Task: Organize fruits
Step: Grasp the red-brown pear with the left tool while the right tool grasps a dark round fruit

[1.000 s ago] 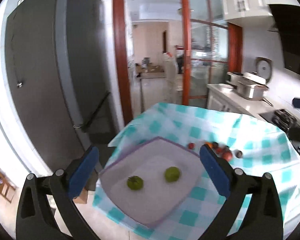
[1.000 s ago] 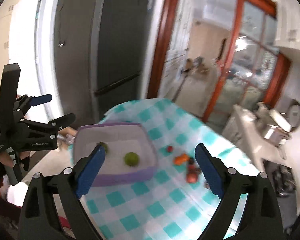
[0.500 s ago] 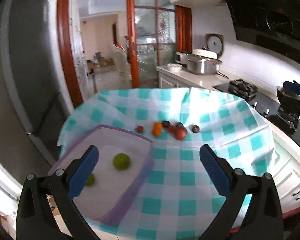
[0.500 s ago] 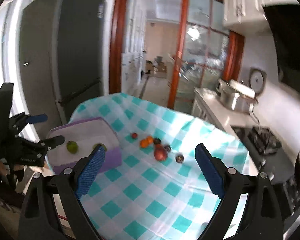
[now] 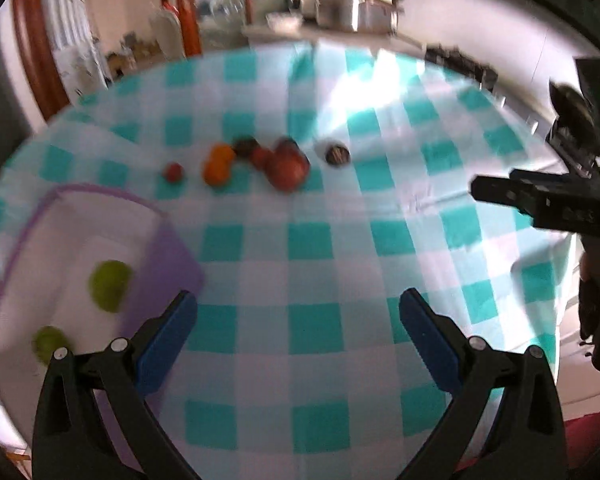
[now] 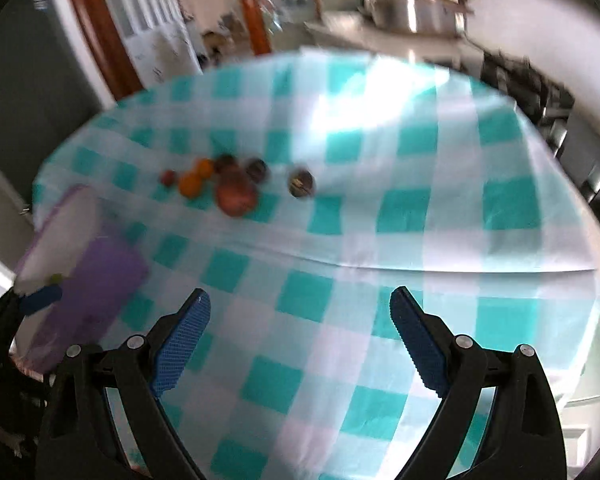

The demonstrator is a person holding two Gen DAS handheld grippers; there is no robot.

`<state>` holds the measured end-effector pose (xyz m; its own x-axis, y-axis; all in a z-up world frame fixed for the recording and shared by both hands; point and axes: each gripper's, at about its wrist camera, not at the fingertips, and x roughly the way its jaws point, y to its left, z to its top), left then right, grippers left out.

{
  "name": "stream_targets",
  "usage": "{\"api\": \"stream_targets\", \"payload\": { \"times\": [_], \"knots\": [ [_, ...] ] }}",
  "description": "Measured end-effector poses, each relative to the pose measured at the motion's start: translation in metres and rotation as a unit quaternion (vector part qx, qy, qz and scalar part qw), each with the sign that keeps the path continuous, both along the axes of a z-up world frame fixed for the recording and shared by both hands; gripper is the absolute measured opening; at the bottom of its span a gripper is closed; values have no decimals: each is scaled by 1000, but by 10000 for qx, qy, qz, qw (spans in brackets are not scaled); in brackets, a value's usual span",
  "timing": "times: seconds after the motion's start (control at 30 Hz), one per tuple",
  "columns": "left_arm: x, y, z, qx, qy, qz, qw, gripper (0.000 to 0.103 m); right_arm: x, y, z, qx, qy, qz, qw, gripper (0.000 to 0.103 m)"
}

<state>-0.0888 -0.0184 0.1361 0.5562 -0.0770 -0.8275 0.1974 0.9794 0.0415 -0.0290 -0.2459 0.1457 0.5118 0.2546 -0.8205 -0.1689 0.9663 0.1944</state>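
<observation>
Left wrist view: left hand-held gripper (image 5: 298, 308) jaws spread wide, nothing between the blue pads (image 5: 164, 344), hovering over the checked cloth (image 5: 312, 240) on the desk. Just ahead-left of its left finger, purple-rimmed tray (image 5: 172, 256) with two green fruits (image 5: 110, 285) inside, one nearer the far wall, the other (image 5: 49, 343) close to the finger. Farther ahead, loose fruit cluster on the cloth: small red one (image 5: 173, 171), orange pair (image 5: 218, 164), big red fruit (image 5: 287, 168), dark round one (image 5: 337, 154) apart to the right. Right hand-held gripper body (image 5: 556, 200) visible at right edge.

Right wrist view: right hand-held gripper (image 6: 300, 312) also wide open, holding nothing, above the cloth. Tray (image 6: 96, 276) ahead-left; left gripper's blue pad tip (image 6: 40, 299) beside it. Same cluster farther ahead-left, big red fruit (image 6: 236, 194) nearest, dark one (image 6: 301, 183) to its right. Everything blurred. Counter with metal pot (image 6: 404, 4) at the far back.
</observation>
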Motion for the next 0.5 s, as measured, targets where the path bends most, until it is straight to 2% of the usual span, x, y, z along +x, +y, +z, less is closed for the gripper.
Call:
{"api": "stream_targets", "payload": {
  "times": [0.17, 0.23, 0.37, 0.5],
  "knots": [
    [50, -20, -59, 12, 487, -100, 9988, 101, 62, 10, -61, -298, 278, 218, 9989, 88],
    [74, -22, -78, -8, 534, 42, 9986, 101, 95, 21, -82, -410, 300, 413, 9979, 82],
    [124, -10, -99, -197, 534, 547, 9969, 95, 147, 45, -102, -465, 219, 795, 9955, 70],
    [160, 5, -106, -363, 472, 1021, 9930, 92, 189, 71, -117, -691, 149, 1247, 9897, 61]
  ]
}}
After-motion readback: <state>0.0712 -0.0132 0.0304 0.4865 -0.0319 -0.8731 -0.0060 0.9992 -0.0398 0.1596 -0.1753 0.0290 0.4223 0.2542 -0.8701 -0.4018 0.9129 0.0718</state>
